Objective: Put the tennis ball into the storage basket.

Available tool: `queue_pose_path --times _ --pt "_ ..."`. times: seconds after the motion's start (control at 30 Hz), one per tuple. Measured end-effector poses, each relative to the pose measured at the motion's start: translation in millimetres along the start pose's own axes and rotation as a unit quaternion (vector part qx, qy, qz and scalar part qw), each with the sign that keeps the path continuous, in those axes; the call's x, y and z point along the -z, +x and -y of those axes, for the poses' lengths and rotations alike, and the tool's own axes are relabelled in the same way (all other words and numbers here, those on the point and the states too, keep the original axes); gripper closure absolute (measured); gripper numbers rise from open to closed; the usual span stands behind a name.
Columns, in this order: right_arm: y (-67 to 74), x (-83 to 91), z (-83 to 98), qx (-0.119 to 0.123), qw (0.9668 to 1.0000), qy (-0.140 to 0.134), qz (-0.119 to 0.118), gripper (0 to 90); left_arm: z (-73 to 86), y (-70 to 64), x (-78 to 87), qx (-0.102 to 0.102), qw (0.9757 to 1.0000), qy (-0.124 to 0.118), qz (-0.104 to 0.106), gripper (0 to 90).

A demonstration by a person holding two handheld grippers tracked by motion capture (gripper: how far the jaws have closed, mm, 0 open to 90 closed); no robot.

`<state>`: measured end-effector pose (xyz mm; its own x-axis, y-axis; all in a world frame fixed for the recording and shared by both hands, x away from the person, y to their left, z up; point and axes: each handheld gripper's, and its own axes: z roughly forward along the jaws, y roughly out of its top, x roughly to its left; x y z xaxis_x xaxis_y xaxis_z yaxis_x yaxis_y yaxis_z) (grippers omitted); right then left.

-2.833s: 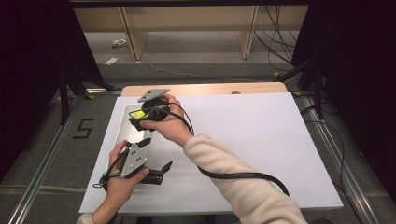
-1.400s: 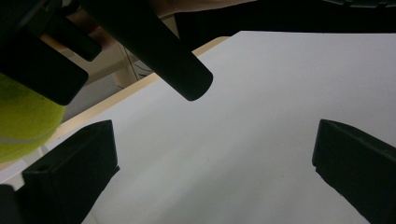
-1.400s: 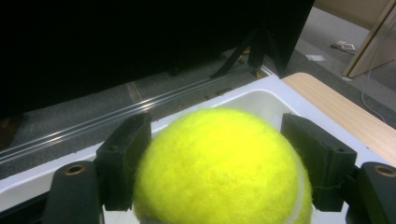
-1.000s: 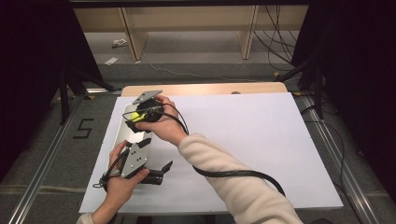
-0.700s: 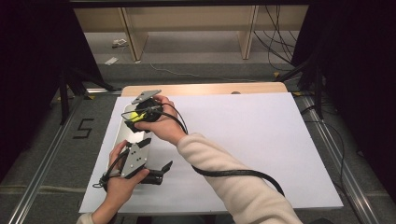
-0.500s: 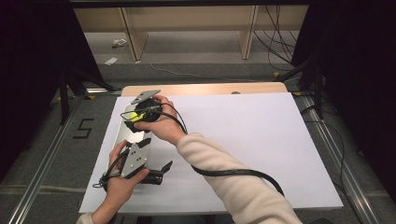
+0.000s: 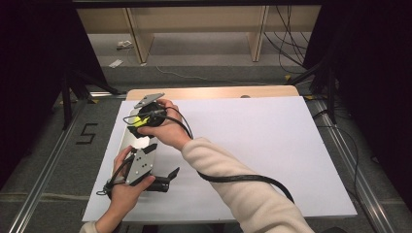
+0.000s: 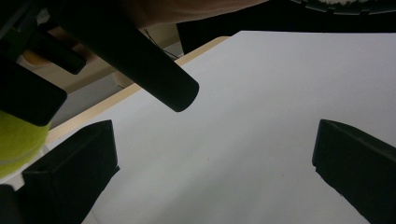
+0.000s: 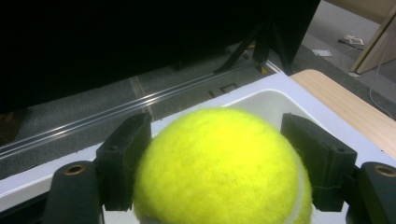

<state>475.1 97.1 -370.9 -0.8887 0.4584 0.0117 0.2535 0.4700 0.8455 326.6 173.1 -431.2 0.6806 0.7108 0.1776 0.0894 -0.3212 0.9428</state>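
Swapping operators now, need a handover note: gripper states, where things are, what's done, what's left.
Right gripper: shut on the tennis ball, pads pressing both sides, held over the white tray at the table's left edge.
Left gripper: open, nothing between the jaws, low over the white table sheet near the front left, just in front of the tray.
Done: ball is picked up and carried to the tray.
Left: judging by the position, probably lower and release the ball into the tray, then pull the right gripper clear. The tray's inside is mostly hidden by the ball, so check it before releasing.
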Motion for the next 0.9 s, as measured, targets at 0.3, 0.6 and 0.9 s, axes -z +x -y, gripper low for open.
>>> queue_pose_path --times 0.3,0.6,0.9 --pt "1.6 -4.1 -1.4 0.001 1.0000 0.003 -0.004 27.5 0.1 -0.4 -0.3 0.002 1.0000 -0.002 0.002 0.0" --pt "2.1 -9.7 -1.5 -0.001 0.9999 0.009 -0.008 27.4 -0.1 -0.2 -0.1 -0.001 1.0000 -0.001 0.002 0.0" --pt "2.3 -13.7 -2.2 -0.004 0.9999 0.015 -0.008 27.4 0.0 -0.4 -0.1 0.002 1.0000 -0.001 0.001 0.0"
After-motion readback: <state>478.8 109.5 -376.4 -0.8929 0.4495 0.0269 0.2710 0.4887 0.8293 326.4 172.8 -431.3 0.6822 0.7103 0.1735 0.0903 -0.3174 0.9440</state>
